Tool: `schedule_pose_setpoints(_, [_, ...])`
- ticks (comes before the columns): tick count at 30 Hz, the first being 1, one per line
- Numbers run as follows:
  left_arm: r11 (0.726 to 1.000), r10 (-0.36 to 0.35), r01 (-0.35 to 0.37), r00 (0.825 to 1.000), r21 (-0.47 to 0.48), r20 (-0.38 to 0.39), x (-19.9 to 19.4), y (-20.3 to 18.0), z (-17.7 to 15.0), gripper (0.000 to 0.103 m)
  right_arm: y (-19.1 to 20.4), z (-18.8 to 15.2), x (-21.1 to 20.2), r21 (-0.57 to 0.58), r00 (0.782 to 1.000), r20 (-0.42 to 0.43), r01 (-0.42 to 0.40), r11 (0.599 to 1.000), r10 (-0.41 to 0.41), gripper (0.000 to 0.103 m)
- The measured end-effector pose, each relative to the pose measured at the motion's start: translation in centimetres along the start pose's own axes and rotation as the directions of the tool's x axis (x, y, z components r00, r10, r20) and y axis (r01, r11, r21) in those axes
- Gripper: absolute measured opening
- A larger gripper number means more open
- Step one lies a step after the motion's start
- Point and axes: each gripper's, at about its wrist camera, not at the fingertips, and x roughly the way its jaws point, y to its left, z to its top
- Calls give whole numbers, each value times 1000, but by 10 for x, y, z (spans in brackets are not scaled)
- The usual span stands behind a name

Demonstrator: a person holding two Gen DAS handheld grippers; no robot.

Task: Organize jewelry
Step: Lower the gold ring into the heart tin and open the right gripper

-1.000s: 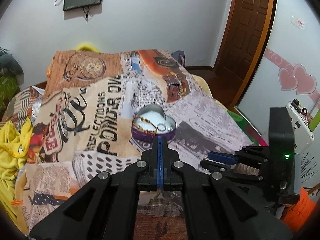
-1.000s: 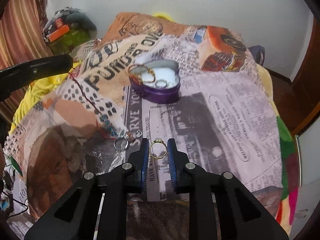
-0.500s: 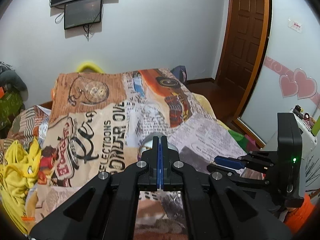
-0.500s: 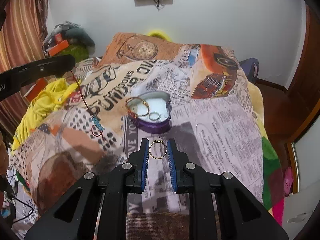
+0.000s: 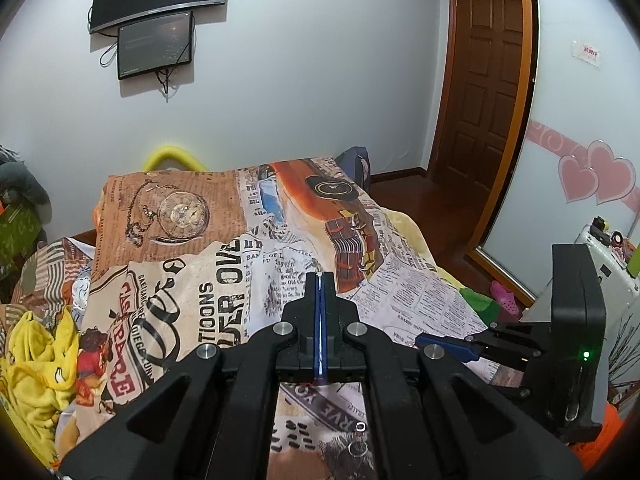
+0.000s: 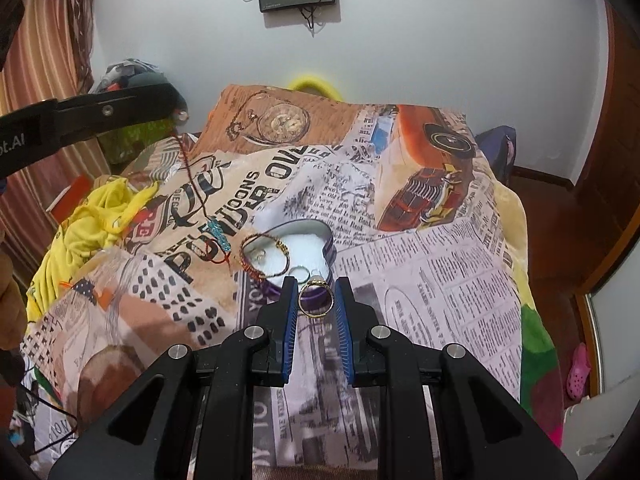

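My right gripper (image 6: 316,300) is shut on a gold ring (image 6: 315,299) and holds it just in front of a purple heart-shaped tin (image 6: 294,250). The tin holds a gold bracelet (image 6: 262,248) and a silver ring (image 6: 299,271). My left gripper (image 5: 320,280) is shut on a red cord bracelet with turquoise beads (image 6: 218,234), which hangs from its tip (image 6: 176,114) left of the tin in the right wrist view. The tin is hidden in the left wrist view. The right gripper (image 5: 444,346) shows at the right there.
The patchwork newspaper-print blanket (image 6: 420,240) covers the bed. A small ring (image 5: 356,448) lies on the blanket below my left gripper. Yellow cloth (image 6: 92,220) is bunched at the bed's left edge. A wooden door (image 5: 480,92) stands far right.
Both grippers have risen above the bed. The left lifted the cord bracelet off the blanket so it dangles; the right carried the gold ring toward the tin.
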Motion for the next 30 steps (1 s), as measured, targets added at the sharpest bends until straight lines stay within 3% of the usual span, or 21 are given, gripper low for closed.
schedule_pose_setpoints(16, [1000,-16,14,996,-27,-90,65,15,-10,0,-3,14,44,-3,998,-35,-48,999,48,17])
schedule_pose_setpoints(30, [994,-53,28,967,-103,-251,111,46,-54,0,0,20,86,-17,989,-112,-97,995,95,17])
